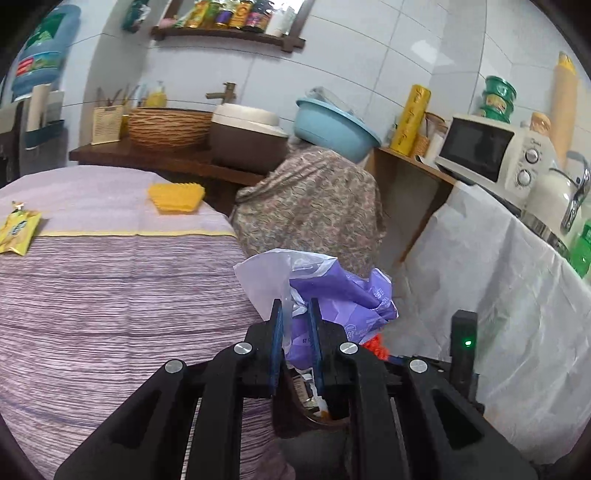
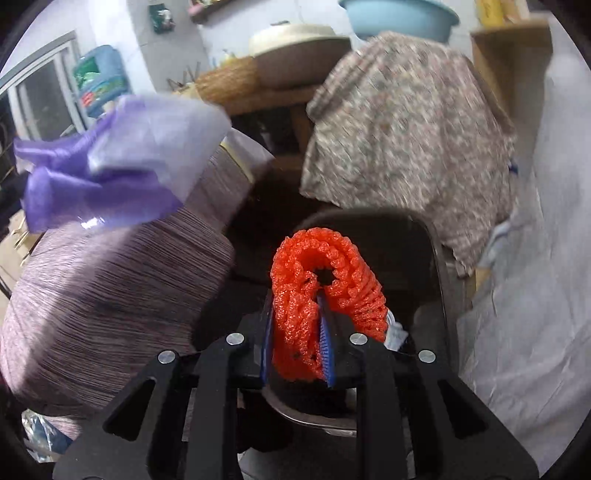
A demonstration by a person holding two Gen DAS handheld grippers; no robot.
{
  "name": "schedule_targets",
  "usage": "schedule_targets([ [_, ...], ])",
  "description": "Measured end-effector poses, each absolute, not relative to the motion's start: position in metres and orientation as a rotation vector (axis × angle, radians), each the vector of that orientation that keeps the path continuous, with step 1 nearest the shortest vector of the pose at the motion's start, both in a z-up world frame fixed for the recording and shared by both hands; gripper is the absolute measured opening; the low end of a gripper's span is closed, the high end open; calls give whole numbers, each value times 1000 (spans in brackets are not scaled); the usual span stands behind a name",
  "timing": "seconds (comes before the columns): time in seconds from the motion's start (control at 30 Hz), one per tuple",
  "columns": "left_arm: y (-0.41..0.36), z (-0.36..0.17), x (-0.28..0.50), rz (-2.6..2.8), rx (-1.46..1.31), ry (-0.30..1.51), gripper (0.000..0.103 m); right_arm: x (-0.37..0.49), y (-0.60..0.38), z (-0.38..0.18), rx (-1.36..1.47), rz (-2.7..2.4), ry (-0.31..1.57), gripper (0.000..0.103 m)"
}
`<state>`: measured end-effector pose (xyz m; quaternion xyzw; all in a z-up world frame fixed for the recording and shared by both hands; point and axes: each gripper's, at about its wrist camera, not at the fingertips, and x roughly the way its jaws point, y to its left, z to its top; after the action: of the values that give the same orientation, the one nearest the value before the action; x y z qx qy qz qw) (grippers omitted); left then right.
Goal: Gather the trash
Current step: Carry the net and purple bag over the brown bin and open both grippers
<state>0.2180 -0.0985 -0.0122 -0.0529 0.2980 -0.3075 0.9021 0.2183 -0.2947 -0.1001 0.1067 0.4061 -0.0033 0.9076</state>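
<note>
We hold the left gripper (image 1: 295, 306) clamped on a crumpled purple bag (image 1: 332, 291), its blue pads pressing the thin plastic between them, with a paler, clear part of the bag (image 1: 266, 277) sticking up to the left. In the left wrist view the bag hangs just past the edge of the striped table (image 1: 110, 295), above a dark bin (image 1: 314, 413) whose rim shows below the jaws. A bit of orange net (image 1: 373, 345) peeks out just to the right of the bag. On the table lie a yellow packet (image 1: 18, 232) near the left edge and a yellow tray (image 1: 176, 197) further back, well apart from each other. Our right gripper (image 2: 295, 306) is closed on the orange net (image 2: 325, 291), a folded foam mesh sleeve that arches up and over the right finger. In the right wrist view the net sits over the dark bin (image 2: 424, 236), and the purple bag (image 2: 96, 184) floats blurred at the upper left, over the table (image 2: 110, 295). Behind stands something draped in floral cloth (image 2: 406, 129), with a blue basin (image 2: 399, 18) above it.
</note>
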Motion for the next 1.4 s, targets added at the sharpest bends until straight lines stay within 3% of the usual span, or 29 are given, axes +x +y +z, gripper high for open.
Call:
schedule_targets([
  [0.13,-121,-19,222,-663,-91,639,14,223,-307,-125,244,-42,880,23],
  [0.2,-131,-24,224,-671,-80,648,14,225,-313,-137,255,-61,903,36],
  [0.27,-143,-30,226,-678,-62,661,14,226,-319,-145,267,-88,917,69],
  [1.2,-244,-129,243,-674,163,860,15,165,-381,-93,227,-345,785,78],
  [1.33,-246,-135,243,-668,150,873,53,163,-384,-90,226,-359,773,80],
  [1.4,-245,-135,241,-667,144,868,56,163,-385,-87,225,-363,769,80],
])
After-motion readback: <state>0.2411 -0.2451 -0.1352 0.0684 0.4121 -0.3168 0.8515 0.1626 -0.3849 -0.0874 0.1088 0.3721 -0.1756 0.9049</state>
